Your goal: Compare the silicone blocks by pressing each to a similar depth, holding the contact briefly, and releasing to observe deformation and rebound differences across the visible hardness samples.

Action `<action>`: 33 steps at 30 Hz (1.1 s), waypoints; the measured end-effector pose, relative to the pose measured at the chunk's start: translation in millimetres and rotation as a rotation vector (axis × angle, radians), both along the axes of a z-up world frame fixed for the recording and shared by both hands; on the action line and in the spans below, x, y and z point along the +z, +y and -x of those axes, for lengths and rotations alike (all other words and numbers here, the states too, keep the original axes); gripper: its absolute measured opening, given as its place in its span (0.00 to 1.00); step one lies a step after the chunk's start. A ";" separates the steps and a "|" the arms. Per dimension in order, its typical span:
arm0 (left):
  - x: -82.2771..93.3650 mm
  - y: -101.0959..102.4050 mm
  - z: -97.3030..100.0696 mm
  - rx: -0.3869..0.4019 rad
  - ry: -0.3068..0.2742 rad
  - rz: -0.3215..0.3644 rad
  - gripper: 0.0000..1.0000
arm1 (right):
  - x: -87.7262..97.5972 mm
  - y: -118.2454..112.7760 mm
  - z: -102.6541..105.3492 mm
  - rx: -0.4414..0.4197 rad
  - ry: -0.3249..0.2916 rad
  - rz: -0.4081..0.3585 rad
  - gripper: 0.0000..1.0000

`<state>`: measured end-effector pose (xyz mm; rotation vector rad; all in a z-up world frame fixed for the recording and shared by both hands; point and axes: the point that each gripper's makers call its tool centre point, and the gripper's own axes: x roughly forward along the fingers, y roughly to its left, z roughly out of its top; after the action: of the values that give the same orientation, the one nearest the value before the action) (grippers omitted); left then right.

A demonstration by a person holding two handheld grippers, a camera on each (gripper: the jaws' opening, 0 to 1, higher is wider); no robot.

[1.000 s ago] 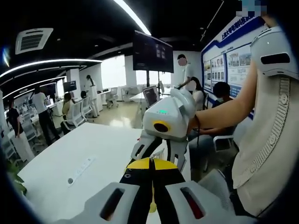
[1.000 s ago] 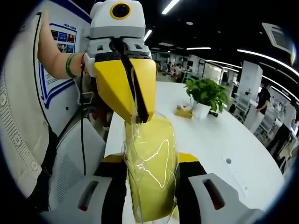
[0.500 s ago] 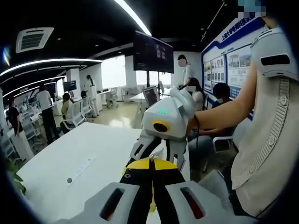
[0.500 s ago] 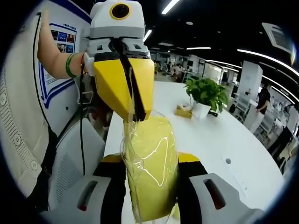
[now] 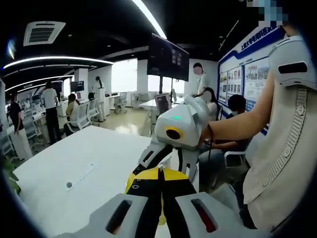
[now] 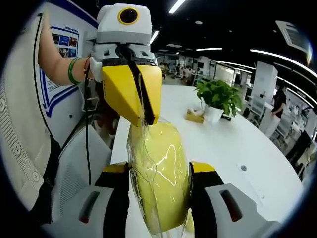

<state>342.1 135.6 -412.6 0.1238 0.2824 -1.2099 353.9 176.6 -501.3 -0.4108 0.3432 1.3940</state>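
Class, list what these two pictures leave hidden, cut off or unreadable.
- Right gripper view: the yellow block's lower end, cut off by the frame edge.
- Left gripper view: most of the block, hidden behind the left gripper.
- Left gripper view: wall poster text, too small.

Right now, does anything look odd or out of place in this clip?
Yes. The yellow silicone block is wrapped in clear film and held in the air between the right hand-held gripper jaws, not lying on the white table. The left hand-held gripper, jaws shut, pinches the film at the block's top.
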 end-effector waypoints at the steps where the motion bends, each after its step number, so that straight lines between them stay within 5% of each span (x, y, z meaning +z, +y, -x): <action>1: -0.7 1.0 -0.2 0.000 0.004 0.002 0.00 | -0.8 0.6 -0.3 -0.003 0.000 0.002 0.45; 11: -9.1 15.8 -9.3 0.038 0.029 0.019 0.00 | 1.3 -0.4 -11.7 -0.086 0.003 -0.047 0.51; 18: -29.0 34.3 -19.3 0.091 0.084 0.025 0.00 | 7.8 -28.6 -21.6 -0.315 0.057 -0.185 0.62; 26: -73.4 58.1 -31.0 0.147 0.176 0.029 0.00 | 23.4 -79.0 0.0 -0.573 0.144 -0.445 0.70; 28: -85.1 62.9 -36.1 0.156 0.162 0.012 0.00 | 20.8 -92.3 6.0 -0.621 0.088 -0.426 0.68; 33: -114.3 69.1 -51.7 0.196 0.211 0.019 0.00 | 9.3 -129.2 22.0 -0.828 0.106 -0.473 0.67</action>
<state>393.9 204.7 -526.9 -0.0484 0.4563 -1.0311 332.0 47.4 -492.0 0.1956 0.2169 0.6436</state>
